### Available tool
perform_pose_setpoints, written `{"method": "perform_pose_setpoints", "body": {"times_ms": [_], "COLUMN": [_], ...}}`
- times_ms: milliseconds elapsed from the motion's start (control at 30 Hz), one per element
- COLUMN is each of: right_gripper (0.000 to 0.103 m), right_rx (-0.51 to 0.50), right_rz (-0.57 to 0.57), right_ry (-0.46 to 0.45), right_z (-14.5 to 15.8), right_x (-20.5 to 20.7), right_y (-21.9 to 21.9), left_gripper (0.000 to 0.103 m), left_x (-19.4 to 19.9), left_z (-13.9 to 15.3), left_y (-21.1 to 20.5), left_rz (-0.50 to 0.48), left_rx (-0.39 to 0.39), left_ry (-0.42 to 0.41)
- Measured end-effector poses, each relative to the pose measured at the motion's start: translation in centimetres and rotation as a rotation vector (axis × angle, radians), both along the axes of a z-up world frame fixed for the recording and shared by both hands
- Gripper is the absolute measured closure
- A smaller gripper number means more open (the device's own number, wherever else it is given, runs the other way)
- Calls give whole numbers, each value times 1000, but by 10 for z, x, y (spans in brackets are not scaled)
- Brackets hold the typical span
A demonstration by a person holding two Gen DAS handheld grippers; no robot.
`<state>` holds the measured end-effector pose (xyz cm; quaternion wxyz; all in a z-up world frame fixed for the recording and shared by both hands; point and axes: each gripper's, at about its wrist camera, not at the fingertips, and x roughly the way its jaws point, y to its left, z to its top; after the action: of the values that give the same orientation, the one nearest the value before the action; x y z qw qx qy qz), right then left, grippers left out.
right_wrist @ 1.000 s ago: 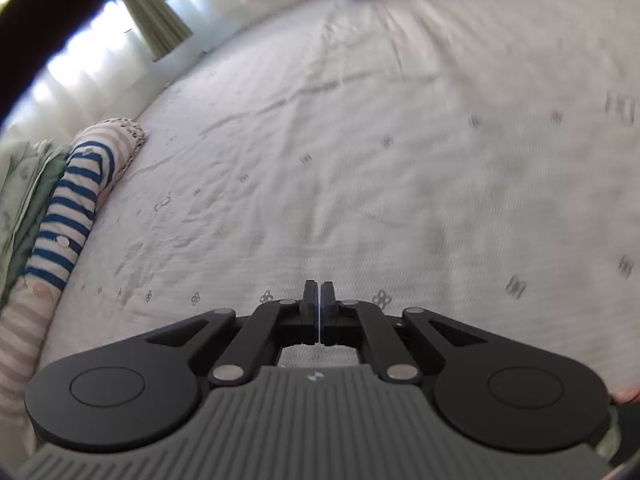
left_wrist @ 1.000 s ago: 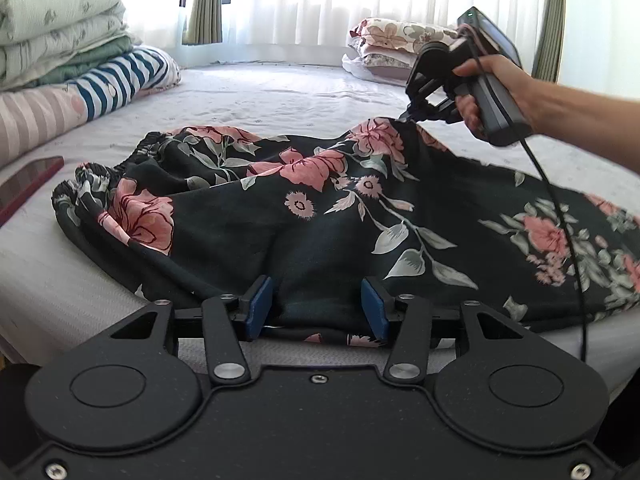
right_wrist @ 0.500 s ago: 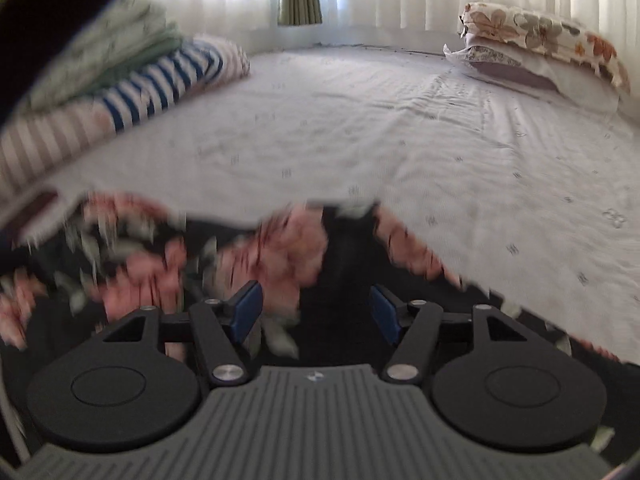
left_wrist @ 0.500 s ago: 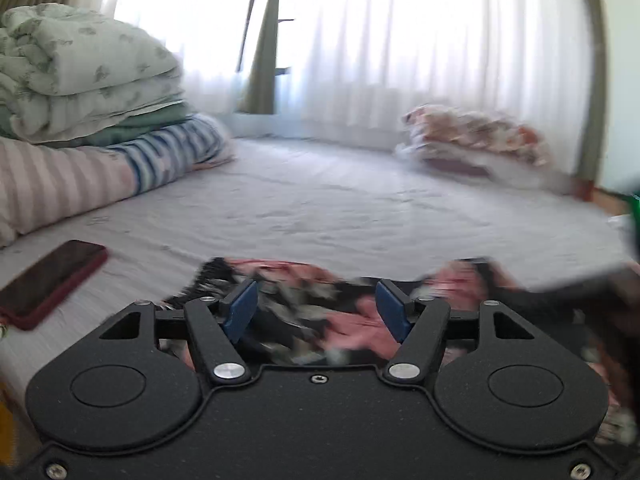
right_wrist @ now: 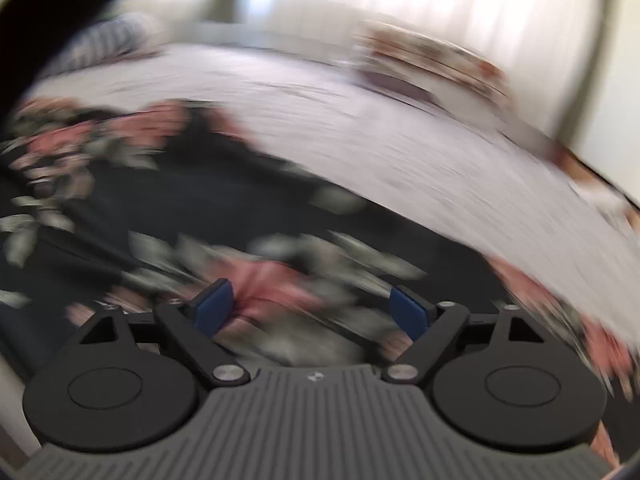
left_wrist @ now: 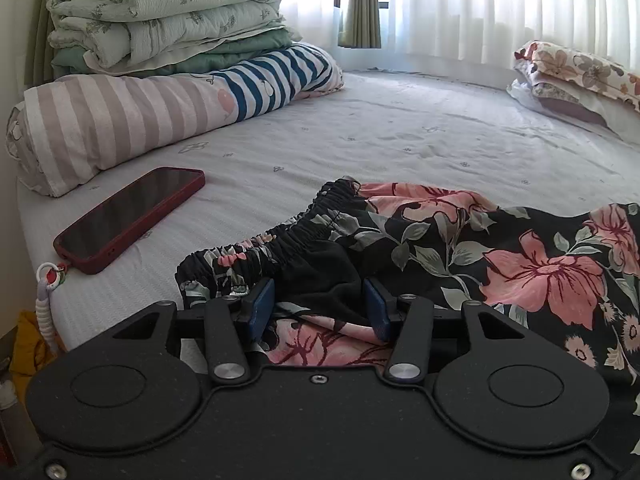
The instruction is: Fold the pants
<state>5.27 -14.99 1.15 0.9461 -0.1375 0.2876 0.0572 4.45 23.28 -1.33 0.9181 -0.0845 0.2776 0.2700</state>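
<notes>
Right-view pants [right_wrist: 224, 216] motion-blurred, edges cut off by frame

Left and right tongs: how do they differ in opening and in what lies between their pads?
The left tongs stand moderately open; the right tongs gape wider. The left straddle the pants at the gathered waistband; the right sit over a flat printed stretch. The left view is sharp, the right blurred. Both are open, blue-padded, gripping nothing.

The pants [left_wrist: 460, 248] are lying on the bed [left_wrist: 400, 140], phone [left_wrist: 128, 216] lying left, pillows [left_wrist: 576, 76] apparently sitting behind.
</notes>
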Motion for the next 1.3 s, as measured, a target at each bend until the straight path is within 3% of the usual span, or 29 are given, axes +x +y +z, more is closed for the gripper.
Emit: {"method": "perform_pose_setpoints", "body": {"times_ms": [200, 233, 333, 467, 600, 733, 833, 967, 1167, 1300], "right_gripper": [9, 6, 1, 6, 2, 3, 2, 3, 3, 3], "right_rx": [75, 106, 164, 185, 465, 710, 782, 853, 974, 1098], "right_rz": [-382, -494, -589, -734, -776, -825, -813, -793, -746, -665], "right_ry": [-40, -57, -71, -123, -261, -256, -258, -255, -249, -186], "right_z": [-6, -11, -14, -4, 11, 8, 1, -9, -14, -21], "right_x": [-24, -30, -34, -41, -80, -117, -137, -134, -135, -137], "right_y": [-135, -180, -219, -257, -280, -294, -293, -285, -261, -230], "left_gripper": [54, 54, 54, 55, 50, 47, 45, 42, 42, 42], "left_x": [4, 4, 6, 6, -5, -17, -26, -31, -34, -32], "left_z": [0, 0, 3, 14, 35, 51, 56, 53, 41, 34], "left_y": [-9, -10, -12, -14, -27, -38, -47, -63, -69, -67], "left_rz": [13, 14, 20, 55, 13, -37, -85, -133, -119, -105], "left_rx": [40, 45, 48, 22, 61, 20, -41, -44, -81, -83], "left_ry": [17, 20, 30, 34, -14, -33, -44, -27, 25, 62]}}
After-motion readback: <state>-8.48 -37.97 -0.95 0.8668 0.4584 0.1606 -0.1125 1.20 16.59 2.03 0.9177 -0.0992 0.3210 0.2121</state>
